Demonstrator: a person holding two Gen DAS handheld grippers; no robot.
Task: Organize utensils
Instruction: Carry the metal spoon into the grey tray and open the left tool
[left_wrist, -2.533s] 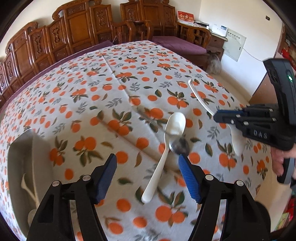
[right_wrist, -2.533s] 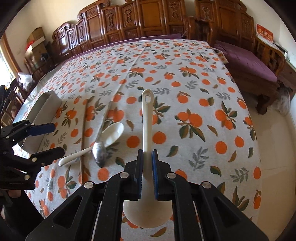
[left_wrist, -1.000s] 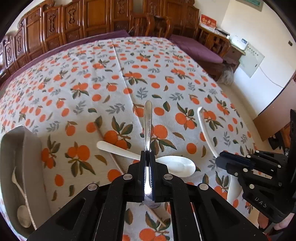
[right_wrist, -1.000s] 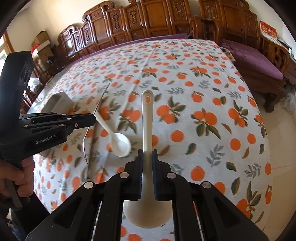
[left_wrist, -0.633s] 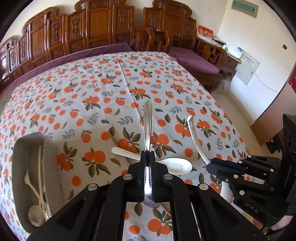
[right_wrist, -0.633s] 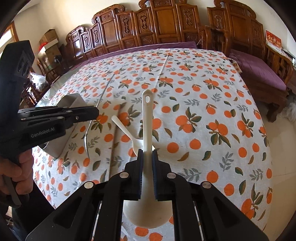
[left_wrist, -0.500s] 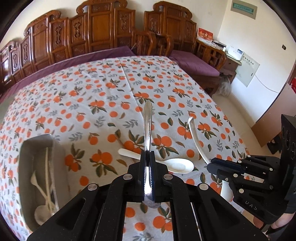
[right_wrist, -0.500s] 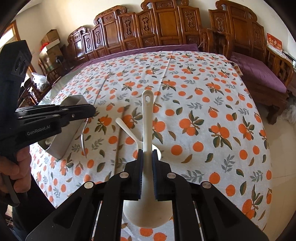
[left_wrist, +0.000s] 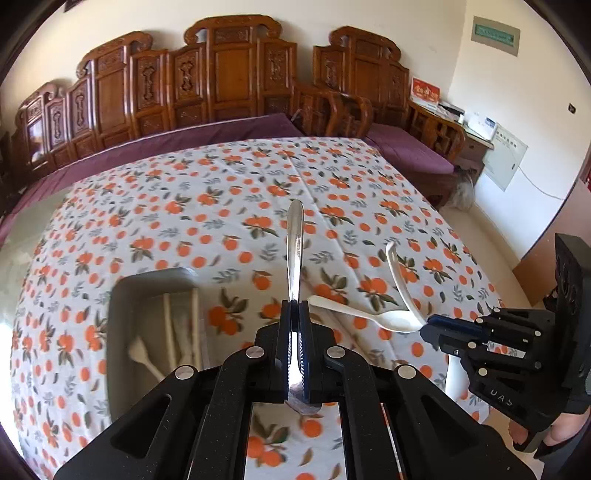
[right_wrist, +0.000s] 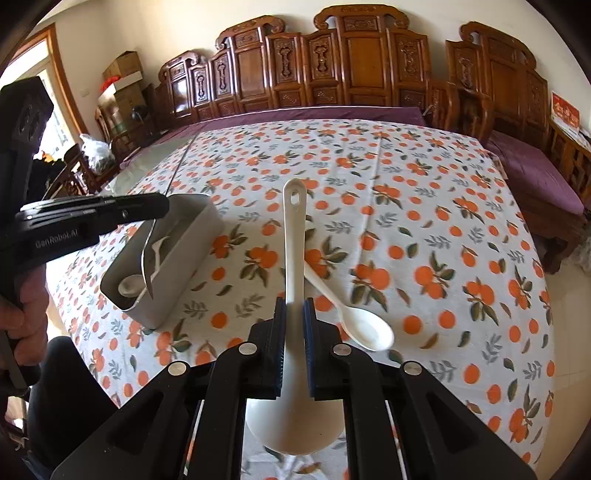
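Observation:
My left gripper (left_wrist: 294, 317) is shut on a metal spoon (left_wrist: 295, 236), whose handle points away from me above the tablecloth. In the right wrist view that left gripper (right_wrist: 159, 208) holds the metal spoon (right_wrist: 146, 258) hanging over the grey tray (right_wrist: 184, 273). My right gripper (right_wrist: 294, 317) is shut on the handle of a large white ladle spoon (right_wrist: 294, 229), bowl toward me. From the left wrist view it (left_wrist: 430, 328) sits at the right with the ladle spoon (left_wrist: 397, 273) sticking up. A small white spoon (right_wrist: 354, 317) lies on the cloth between the grippers.
The grey tray (left_wrist: 116, 332) holds white spoons and chopsticks. The table (left_wrist: 229, 192) has an orange-patterned cloth; its right edge drops to the floor. Carved wooden chairs (left_wrist: 229, 74) with purple cushions line the far side. A hand (right_wrist: 26, 306) holds the left gripper.
Both grippers have risen and swung left toward the tray, each still holding its spoon. The tray now sits nearer the middle of the left view. The small white spoon stays put.

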